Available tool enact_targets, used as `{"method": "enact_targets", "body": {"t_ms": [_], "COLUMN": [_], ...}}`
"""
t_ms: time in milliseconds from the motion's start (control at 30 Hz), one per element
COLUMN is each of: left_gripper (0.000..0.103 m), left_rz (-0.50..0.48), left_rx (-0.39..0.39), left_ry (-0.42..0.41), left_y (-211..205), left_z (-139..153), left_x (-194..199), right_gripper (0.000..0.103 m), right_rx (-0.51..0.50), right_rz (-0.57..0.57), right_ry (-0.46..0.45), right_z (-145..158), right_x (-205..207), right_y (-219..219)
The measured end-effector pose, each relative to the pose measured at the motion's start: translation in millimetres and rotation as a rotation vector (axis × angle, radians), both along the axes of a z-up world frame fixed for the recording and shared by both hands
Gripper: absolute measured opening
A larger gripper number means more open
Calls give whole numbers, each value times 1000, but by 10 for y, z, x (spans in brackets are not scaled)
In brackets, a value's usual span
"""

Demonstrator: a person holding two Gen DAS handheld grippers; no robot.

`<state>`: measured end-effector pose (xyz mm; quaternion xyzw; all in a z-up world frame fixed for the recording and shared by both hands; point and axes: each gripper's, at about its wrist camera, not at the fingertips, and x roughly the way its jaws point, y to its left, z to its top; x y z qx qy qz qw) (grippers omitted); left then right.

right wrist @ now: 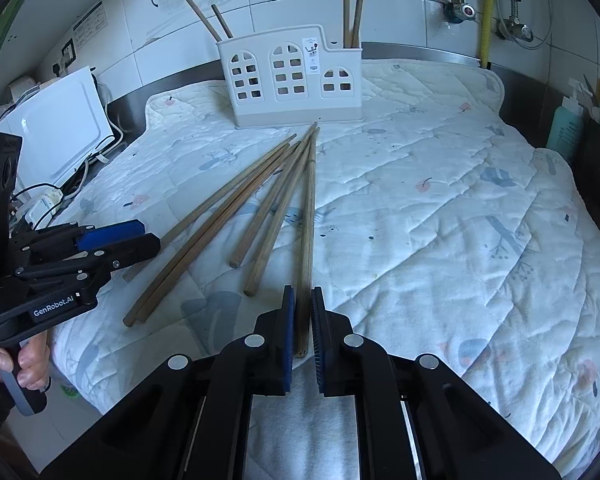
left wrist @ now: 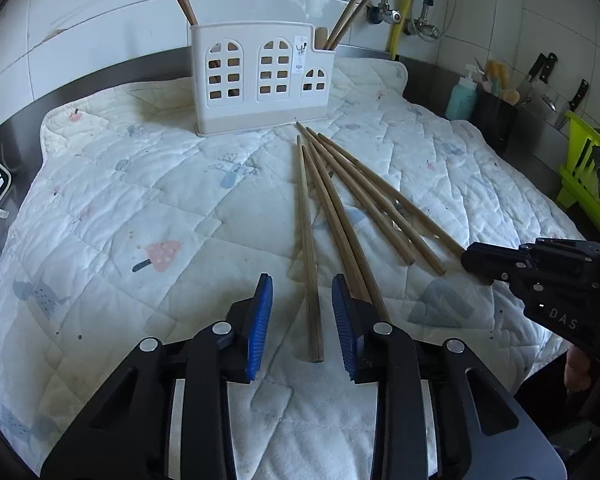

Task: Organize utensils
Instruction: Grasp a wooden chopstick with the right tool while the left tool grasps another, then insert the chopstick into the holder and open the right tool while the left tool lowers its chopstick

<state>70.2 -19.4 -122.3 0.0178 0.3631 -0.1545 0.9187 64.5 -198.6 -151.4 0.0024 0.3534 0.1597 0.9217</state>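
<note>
Six wooden chopsticks (right wrist: 260, 208) lay fanned on the quilted mat (right wrist: 440, 208), their tips gathered just in front of the white utensil holder (right wrist: 292, 80). Four more chopsticks stood in the holder: two leaning in its left compartment (right wrist: 210, 20) and two in its low right compartment (right wrist: 354, 4), the upper ends of the latter cut off by the frame edge.

The right gripper (right wrist: 302, 320) was pinched on the near end of the rightmost chopstick (right wrist: 309, 220), blue pads tight against it.

The left gripper (left wrist: 302, 312) stood partly spread around the near end of the leftmost chopstick (left wrist: 308, 248), pads clear of the wood; the neighbouring pair ran under its right finger, their ends hidden.

A hand (right wrist: 28, 360) gripped the left tool's handle. Three knives (left wrist: 548, 76) hung at the far right, blurred.
</note>
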Motion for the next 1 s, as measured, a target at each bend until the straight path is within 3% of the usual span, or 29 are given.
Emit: {"method": "enact_targets", "body": {"t_ms": [133,267,400,600,800,1000], "left_gripper": [22,20,10,6,5,5], "left_rz": [-18,-28,-15,3,28,52], "left_rx": [-11,-1,10,-15,-52,-102], "left_ry": [11,10,13,35,7,-56], "left_y": [-24,-95,-109,-72,37,161], "left_z": [-47,-94,-90,-63,50,302], "left_x": [31,56,92,151,149,150], "right_gripper": [8,9,8,7,7,7], "right_rx": [5,11,11,18,3,-2], "right_rz": [-1,-2,0,-5,-15,-9], "right_ry": [3,-3,-10,-24,-116,-246], "right_z": [-17,-38,-41,18,362,920], "right_x": [13,19,21,-19,-116,-71], "right_y": [-14,-3,-2,-30,-106,-206]}}
